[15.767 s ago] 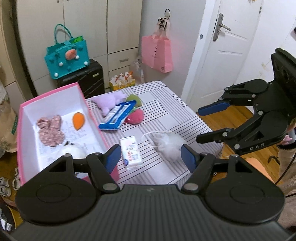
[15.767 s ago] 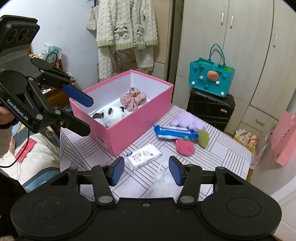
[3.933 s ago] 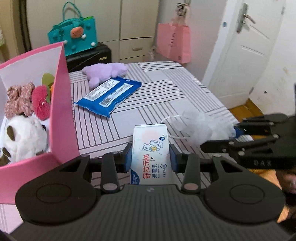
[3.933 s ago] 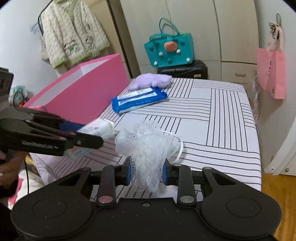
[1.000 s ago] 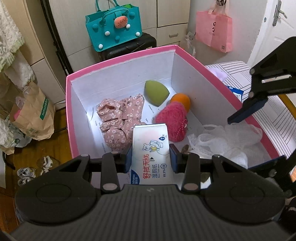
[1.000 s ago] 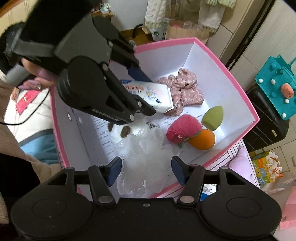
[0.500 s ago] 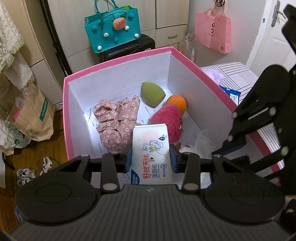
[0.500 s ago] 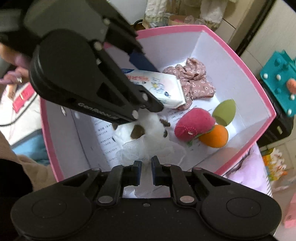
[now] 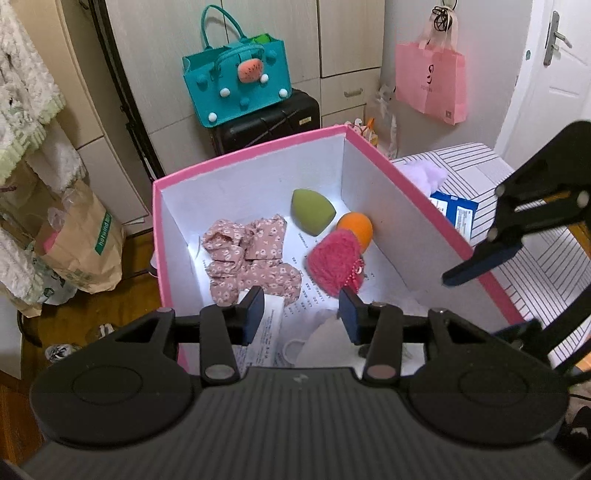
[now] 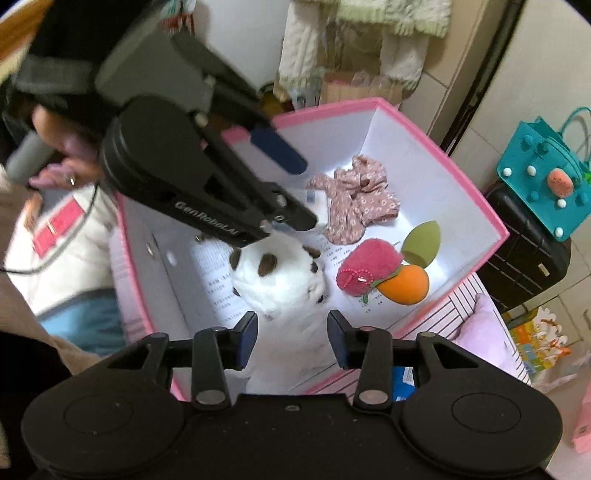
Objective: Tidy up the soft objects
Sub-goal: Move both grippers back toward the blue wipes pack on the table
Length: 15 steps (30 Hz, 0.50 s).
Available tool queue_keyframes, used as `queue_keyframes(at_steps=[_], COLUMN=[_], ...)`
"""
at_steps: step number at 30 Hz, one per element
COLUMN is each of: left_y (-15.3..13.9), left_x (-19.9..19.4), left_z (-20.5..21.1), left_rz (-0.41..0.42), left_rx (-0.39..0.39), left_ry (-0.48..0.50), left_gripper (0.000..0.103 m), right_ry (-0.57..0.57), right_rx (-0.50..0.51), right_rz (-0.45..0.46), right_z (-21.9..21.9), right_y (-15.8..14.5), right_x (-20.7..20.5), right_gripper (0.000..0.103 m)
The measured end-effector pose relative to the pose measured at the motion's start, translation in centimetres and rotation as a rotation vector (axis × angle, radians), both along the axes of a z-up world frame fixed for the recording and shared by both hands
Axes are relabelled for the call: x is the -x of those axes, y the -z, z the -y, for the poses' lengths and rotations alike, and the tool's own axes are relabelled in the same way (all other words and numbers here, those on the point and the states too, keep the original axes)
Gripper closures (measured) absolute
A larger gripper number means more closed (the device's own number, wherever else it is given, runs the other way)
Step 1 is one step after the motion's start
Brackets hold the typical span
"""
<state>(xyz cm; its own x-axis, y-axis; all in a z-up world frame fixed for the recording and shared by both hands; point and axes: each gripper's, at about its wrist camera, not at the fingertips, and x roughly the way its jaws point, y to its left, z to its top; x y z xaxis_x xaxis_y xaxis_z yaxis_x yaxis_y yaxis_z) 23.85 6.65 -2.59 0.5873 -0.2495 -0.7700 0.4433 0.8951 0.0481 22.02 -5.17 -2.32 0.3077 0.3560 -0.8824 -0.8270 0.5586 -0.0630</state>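
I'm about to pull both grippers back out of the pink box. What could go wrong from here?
1. The left gripper and right gripper, both open, hang close together over the pink box; they may collide on withdrawal.
2. The right gripper's lower finger sits near the box's long wall, so a sideways pull could snag or shift the box.
3. The white mesh pouf lies right under the open right gripper; its netting could catch a finger and lift out.

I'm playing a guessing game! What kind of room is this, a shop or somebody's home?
Most likely a room in somebody's home, perhaps a bedroom. Tall wardrobe doors line the wall, a fluffy cardigan hangs up, a black suitcase stands on the floor, and the pink box of soft things sits on a striped cloth.
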Motion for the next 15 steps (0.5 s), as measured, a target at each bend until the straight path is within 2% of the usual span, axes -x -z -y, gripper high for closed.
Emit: queue_keyframes(at_steps=[7,15], left_y=[-2.3,-5.7], left_x=[2.6,7.1], left_z=[0.1,2.3], left_rz=[-0.01,0.046], left_rx=[0.028,0.033], left_ry=[0.0,0.046], left_gripper=[0.059,0.056], right_ry=[0.074,0.161], right_rx=[-0.111,-0.214], right_rz=[0.055,0.094], right_z=[3.1,8.1], right_y=[-3.4,-6.4], right_x=[1.8,4.0], right_gripper=[0.056,0.056])
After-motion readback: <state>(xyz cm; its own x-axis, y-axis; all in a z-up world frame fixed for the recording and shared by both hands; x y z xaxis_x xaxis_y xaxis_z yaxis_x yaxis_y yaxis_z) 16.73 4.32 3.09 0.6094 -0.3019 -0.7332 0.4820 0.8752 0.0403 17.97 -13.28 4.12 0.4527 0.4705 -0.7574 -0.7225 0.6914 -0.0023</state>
